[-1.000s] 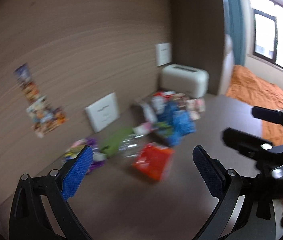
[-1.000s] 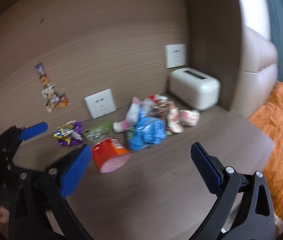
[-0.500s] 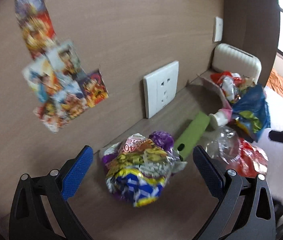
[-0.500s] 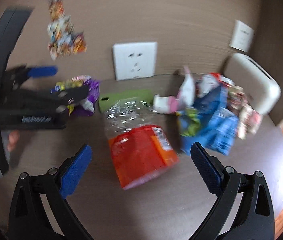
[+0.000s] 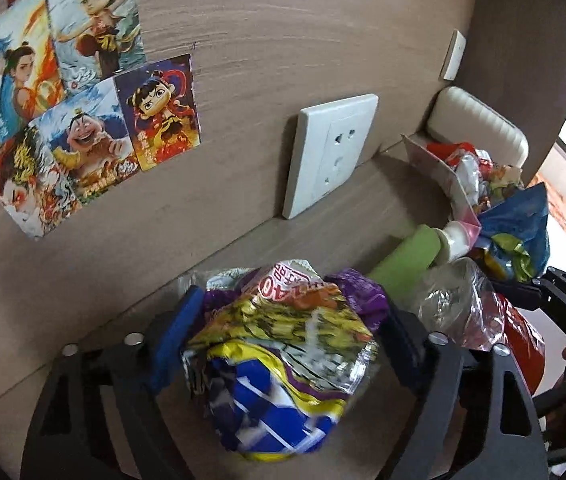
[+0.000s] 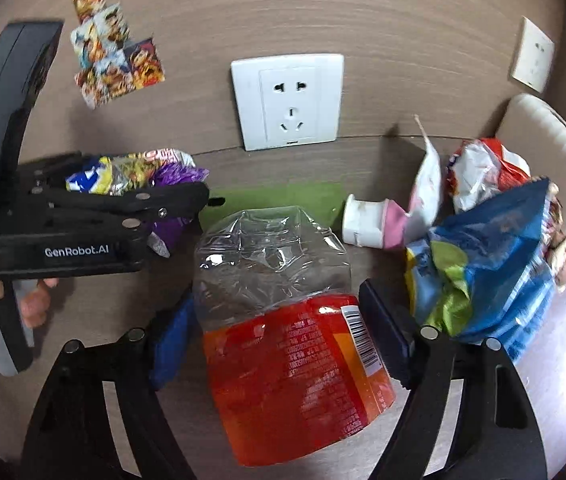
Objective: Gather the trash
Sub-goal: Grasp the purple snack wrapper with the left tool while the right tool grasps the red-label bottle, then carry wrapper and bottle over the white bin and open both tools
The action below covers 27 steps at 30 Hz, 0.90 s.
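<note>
My left gripper (image 5: 287, 332) is shut on a crumpled yellow, blue and purple snack wrapper (image 5: 283, 344); it shows from the side in the right wrist view (image 6: 187, 196) with the wrapper (image 6: 131, 168) in it. My right gripper (image 6: 279, 324) is shut on a crushed plastic bottle with an orange-red label (image 6: 291, 348), which also shows in the left wrist view (image 5: 483, 320). A green flat piece (image 6: 283, 196), a white and pink small bottle (image 6: 367, 224) and a blue bag (image 6: 495, 260) lie on the brown tabletop (image 6: 95, 300).
A wood-grain wall with a white socket (image 6: 289, 104) and picture stickers (image 5: 79, 108) stands behind the trash. A pile of wrappers (image 6: 483, 168) and a cream toaster (image 5: 479, 124) sit at the right. An orange bedcover (image 5: 563, 216) lies beyond the table edge.
Both grippers moved in toward the trash and closed: the left on the snack wrapper, the right on the crushed bottle. Both were open half a second ago.
</note>
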Each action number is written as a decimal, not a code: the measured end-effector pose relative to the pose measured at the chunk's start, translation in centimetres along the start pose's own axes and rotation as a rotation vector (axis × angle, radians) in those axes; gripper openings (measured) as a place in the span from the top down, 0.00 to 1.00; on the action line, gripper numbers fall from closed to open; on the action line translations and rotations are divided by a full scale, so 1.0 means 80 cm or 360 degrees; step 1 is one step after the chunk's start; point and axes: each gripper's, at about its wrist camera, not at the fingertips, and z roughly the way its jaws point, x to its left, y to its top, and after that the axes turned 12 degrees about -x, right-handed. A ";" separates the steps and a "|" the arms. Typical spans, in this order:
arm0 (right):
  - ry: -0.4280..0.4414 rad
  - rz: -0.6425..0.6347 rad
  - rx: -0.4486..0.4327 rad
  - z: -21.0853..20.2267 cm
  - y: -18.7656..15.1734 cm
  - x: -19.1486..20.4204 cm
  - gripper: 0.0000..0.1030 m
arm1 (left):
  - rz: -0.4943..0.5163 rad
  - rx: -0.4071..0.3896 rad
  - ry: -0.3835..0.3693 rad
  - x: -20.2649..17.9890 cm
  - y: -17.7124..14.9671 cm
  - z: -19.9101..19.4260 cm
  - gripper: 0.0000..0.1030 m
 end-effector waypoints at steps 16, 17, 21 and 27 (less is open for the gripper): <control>-0.0163 0.0136 -0.0197 -0.133 -0.027 -0.024 0.23 | 0.0173 -0.0192 0.0041 -0.073 0.016 -0.124 0.26; -0.0179 0.0150 -0.0215 -0.144 -0.029 -0.029 0.23 | 0.0201 -0.0204 0.0023 -0.088 0.017 -0.133 0.26; -0.0264 0.0252 -0.0309 -0.201 -0.044 -0.057 0.23 | 0.0309 -0.0229 -0.0052 -0.138 0.021 -0.150 0.26; -0.0440 0.0385 -0.0398 -0.270 -0.070 -0.100 0.23 | 0.0467 -0.0224 -0.0247 -0.225 0.013 -0.159 0.26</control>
